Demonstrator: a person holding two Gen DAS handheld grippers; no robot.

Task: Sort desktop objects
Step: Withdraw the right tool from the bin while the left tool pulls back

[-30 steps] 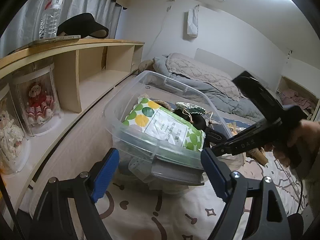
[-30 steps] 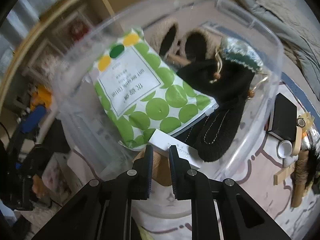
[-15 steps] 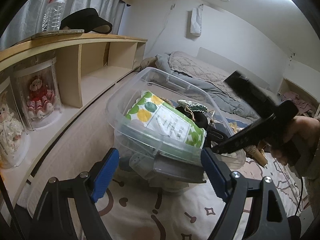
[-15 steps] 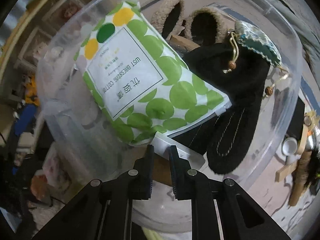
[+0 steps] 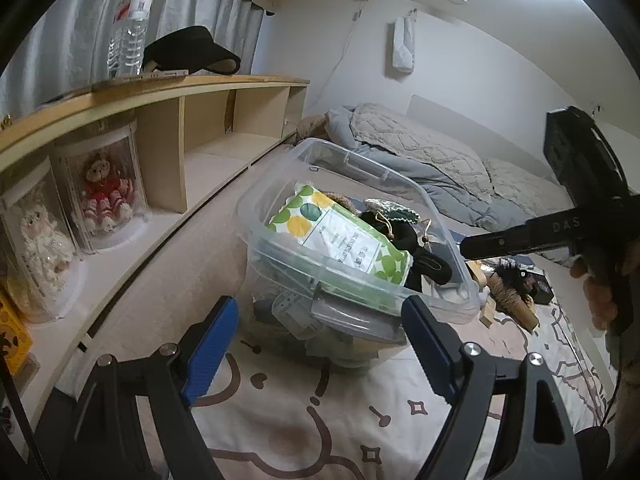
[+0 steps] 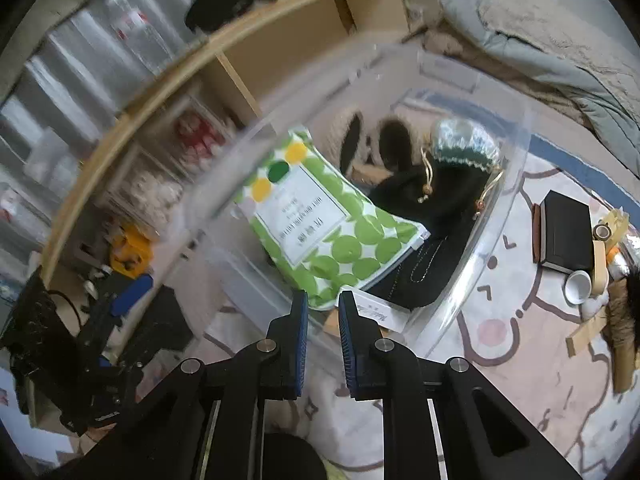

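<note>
A clear plastic bin (image 5: 436,304) stands on the patterned bed cover; it also shows in the right wrist view (image 6: 516,168). It holds a green-dotted packet (image 5: 352,248) (image 6: 332,232), a black pouch (image 6: 436,200) with a green knitted piece (image 6: 464,144), fuzzy slippers (image 6: 376,140) and a white card (image 6: 376,312). My left gripper (image 5: 320,340) is open and empty, just in front of the bin. My right gripper (image 6: 323,312) is shut on the bin's near rim; in the left wrist view its body (image 5: 532,236) comes in from the right.
A wooden shelf (image 5: 168,92) runs along the left with boxed dolls (image 5: 100,196), a water bottle (image 5: 128,36) and a black visor (image 5: 192,52). A black box (image 6: 564,232), tape rolls (image 6: 600,232), a white cup (image 6: 578,286) and a rumpled duvet (image 5: 420,152) lie to the right.
My right gripper has pulled back and up, its hold on the bin's rim unchanged. The bin has tilted and shifted away from my left gripper. The left gripper stays open.
</note>
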